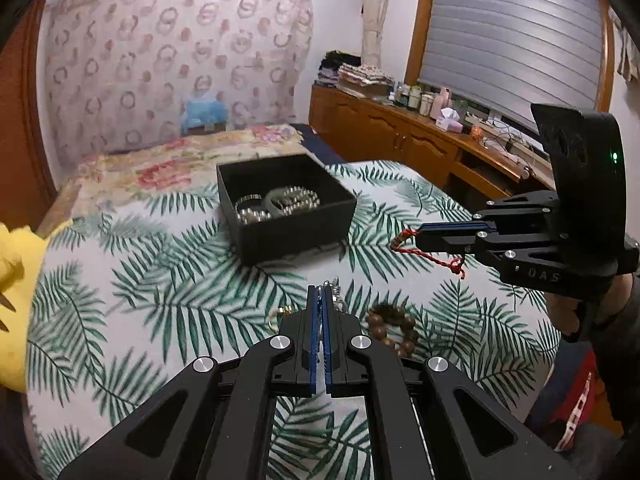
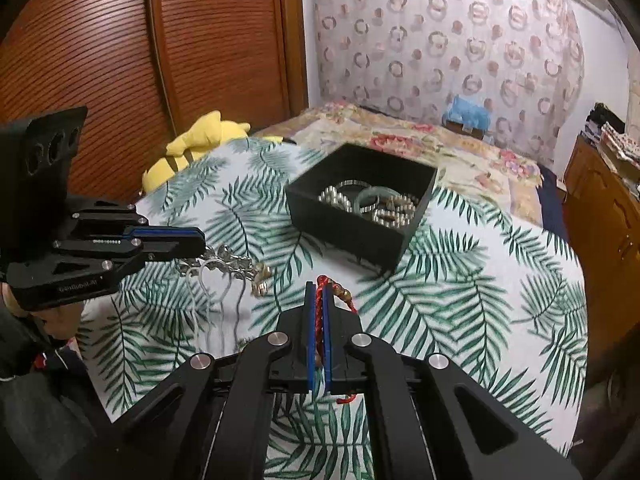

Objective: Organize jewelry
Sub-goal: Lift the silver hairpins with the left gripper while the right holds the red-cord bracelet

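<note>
Scene: a bed with a palm-leaf cover (image 1: 132, 280); an open black box (image 1: 286, 204) stands on it and already holds silver bead bracelets and a pale bangle.
Left tongs (image 1: 321, 292): closed on a silver hairpin (image 2: 218, 276); in the right wrist view its 2 long prongs hang down from the tips, above the cover.
Right tongs (image 2: 320, 292): closed on a red cord bracelet (image 2: 318, 312); the cord runs along the gap between the pads, and some beads show at 1 o'clock of the tips.
Box seen from the left tongs: at 12 o'clock, a little toward 11, farther up the bed.
Box seen from the right tongs: at about 1 o'clock, also farther up the bed, and it seems a little nearer to this hand.
Long axis: the hairpin's prongs hang almost upright, so they probably must go over the near wall of the box before the release.
Left on the cover: a wooden bead bracelet (image 1: 394, 330) at 4 o'clock of the left tongs, and a small gold piece (image 1: 280, 316) at 8 o'clock.
Judgement: both pieces look lifted and ready to be carried to the box; the right hand could go first.
</note>
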### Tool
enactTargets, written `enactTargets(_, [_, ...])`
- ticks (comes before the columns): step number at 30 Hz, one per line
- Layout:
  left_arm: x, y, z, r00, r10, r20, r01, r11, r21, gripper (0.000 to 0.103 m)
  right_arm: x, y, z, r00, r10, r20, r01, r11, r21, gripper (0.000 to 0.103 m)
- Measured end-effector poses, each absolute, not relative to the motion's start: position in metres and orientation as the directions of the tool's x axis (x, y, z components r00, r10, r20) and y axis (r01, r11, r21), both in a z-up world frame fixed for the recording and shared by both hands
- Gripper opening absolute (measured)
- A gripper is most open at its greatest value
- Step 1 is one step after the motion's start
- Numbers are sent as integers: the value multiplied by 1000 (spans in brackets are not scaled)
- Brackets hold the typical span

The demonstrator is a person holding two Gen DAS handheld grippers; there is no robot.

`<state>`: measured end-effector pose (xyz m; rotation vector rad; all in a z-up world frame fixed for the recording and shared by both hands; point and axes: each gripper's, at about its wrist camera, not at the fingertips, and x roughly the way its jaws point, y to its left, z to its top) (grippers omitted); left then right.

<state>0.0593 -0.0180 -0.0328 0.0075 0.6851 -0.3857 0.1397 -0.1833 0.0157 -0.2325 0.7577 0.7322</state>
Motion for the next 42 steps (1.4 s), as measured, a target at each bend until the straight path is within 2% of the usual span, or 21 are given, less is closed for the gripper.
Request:
enactTargets(12, [66, -11, -13, 747, -336, -574, 340, 935, -105, 0, 165, -170, 41, 534, 527, -661, -675, 737, 43, 4])
enactTargets(21, [76, 16, -51, 696, -293, -656, 274, 952, -134, 1, 162, -171, 21, 511, 513, -690, -674, 737, 50, 4])
enactTargets(22, [79, 18, -55, 691, -292, -662, 270, 953, -138, 3, 162, -171, 19, 510, 514, -690, -673, 738, 53, 4])
enactTargets(24, [85, 19, -66, 674, -295, -678, 268, 952, -148, 25, 162, -170, 18, 505, 516, -691, -673, 737, 59, 4])
enactTargets(26, [90, 20, -73, 659, -305, -688, 270, 949, -162, 32, 161, -170, 16, 503, 517, -693, -676, 735, 58, 4])
enactTargets(35, [102, 12, -102, 574, -360, -736, 294, 929, -225, 32, 159, -170, 13, 498, 515, -697, -676, 734, 59, 4])
enactTargets(37, [101, 12, -102, 581, -358, -731, 297, 929, -220, 26, 159, -170, 13, 498, 516, -697, -677, 734, 60, 4])
enactTargets(38, [101, 12, -103, 580, -356, -733, 293, 930, -220, 16, 160, -170, 13, 498, 516, -697, -676, 734, 60, 4])
enactTargets(42, [96, 13, -99, 595, -381, -708, 302, 922, -243, 12, 159, -171, 10, 496, 515, -699, -676, 735, 62, 4])
